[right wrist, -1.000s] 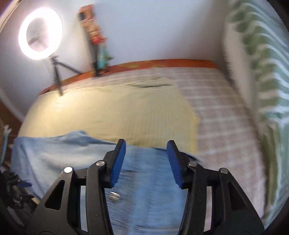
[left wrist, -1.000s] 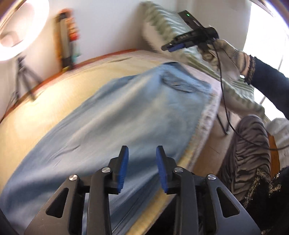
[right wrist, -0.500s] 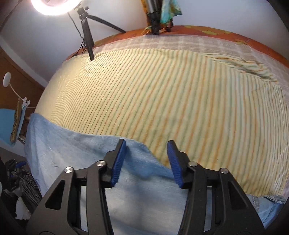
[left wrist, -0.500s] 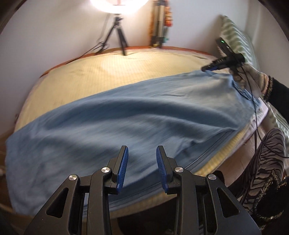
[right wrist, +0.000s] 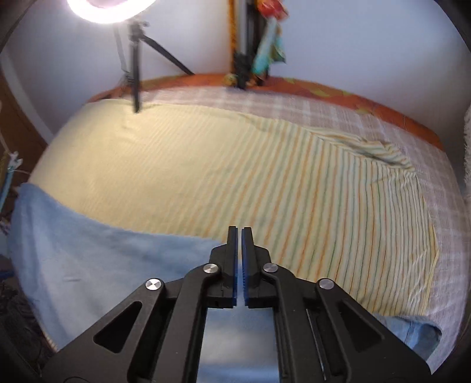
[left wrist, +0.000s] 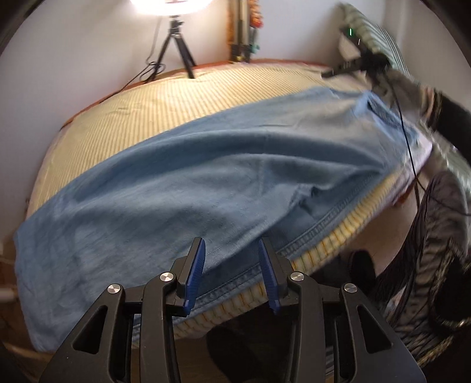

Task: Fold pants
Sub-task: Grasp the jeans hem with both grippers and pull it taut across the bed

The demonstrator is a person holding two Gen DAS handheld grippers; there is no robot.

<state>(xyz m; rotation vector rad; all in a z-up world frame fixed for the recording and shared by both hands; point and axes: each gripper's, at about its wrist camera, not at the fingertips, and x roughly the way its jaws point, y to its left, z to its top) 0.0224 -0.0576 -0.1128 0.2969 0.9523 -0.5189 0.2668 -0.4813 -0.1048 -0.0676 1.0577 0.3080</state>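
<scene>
The blue pants (left wrist: 206,182) lie spread long across the bed, on a yellow striped sheet (right wrist: 235,165), with one edge along the near side of the bed. The left gripper (left wrist: 231,274) is spread apart over the near hem, its jaws having just opened a little wider, and it pinches nothing. The right gripper (right wrist: 239,259) has just been closing and is now pressed together at the far edge of the pants; whether cloth is caught in it cannot be told. A ring light (right wrist: 109,8) on a stand glows by the wall.

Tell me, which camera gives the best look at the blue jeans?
The left wrist view. There the jeans stretch nearly full length across the striped sheet, stitched seam at the bed's near edge. The right wrist view shows only part of them, the rest hidden behind the right gripper.
</scene>
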